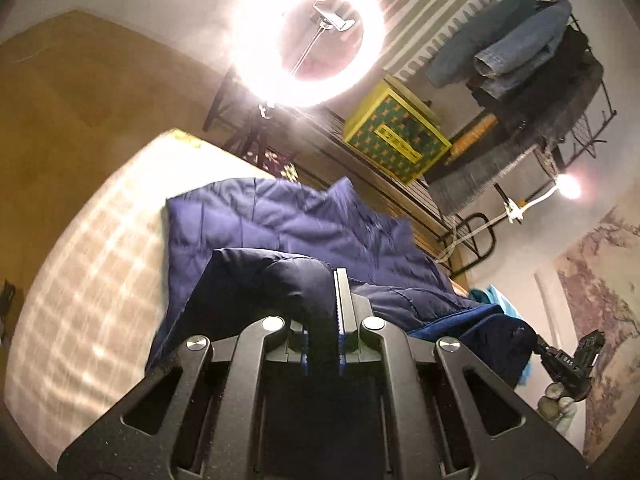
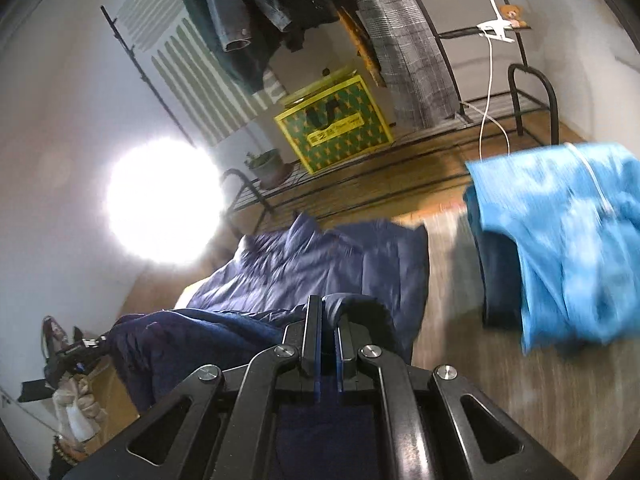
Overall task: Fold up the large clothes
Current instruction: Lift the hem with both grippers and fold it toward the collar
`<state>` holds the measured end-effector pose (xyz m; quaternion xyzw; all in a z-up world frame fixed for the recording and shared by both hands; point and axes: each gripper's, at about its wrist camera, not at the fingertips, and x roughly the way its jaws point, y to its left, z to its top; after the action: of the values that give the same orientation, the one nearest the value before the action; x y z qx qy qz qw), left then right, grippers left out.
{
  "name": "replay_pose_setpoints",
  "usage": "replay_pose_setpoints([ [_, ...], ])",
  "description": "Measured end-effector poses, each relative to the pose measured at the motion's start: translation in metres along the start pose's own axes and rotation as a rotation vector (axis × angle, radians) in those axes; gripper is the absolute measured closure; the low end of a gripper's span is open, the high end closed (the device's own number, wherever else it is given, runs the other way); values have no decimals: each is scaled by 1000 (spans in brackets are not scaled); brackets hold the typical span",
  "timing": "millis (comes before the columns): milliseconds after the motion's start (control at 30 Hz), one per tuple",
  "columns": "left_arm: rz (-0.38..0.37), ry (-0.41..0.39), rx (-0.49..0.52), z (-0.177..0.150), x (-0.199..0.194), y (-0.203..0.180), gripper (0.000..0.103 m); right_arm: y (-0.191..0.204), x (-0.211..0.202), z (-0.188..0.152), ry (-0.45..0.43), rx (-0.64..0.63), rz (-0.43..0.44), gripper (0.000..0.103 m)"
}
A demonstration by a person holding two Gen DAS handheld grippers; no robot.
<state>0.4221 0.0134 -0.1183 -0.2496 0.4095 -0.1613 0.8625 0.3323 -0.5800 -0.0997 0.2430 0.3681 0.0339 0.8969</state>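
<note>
A navy quilted jacket [image 1: 288, 224] lies spread on the pale checked mattress [image 1: 92, 264]; it also shows in the right wrist view [image 2: 320, 264]. My left gripper [image 1: 326, 280] is shut on a raised fold of the jacket's near edge. My right gripper [image 2: 328, 316] is shut on another fold of the jacket's near edge. Both hold the fabric lifted above the mattress. The other gripper [image 1: 568, 364] shows at the far right of the left wrist view, and at the far left of the right wrist view [image 2: 76, 352].
A bright blue garment [image 2: 568, 248] lies over a dark one on the mattress to the right. A black metal rack [image 2: 400, 152] behind carries a yellow-green box [image 2: 336, 124] and hanging clothes [image 1: 520, 52]. A ring light [image 1: 308, 36] glares.
</note>
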Motion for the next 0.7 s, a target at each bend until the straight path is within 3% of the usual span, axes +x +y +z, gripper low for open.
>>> replay_pose_setpoints([
  [300,101,-1,-3,50,94,5,96,-7,104,55,36,-30,-97,101],
  [700,231,36,36,82,193,-8,96,-44,197,84,83,9,-189,101],
])
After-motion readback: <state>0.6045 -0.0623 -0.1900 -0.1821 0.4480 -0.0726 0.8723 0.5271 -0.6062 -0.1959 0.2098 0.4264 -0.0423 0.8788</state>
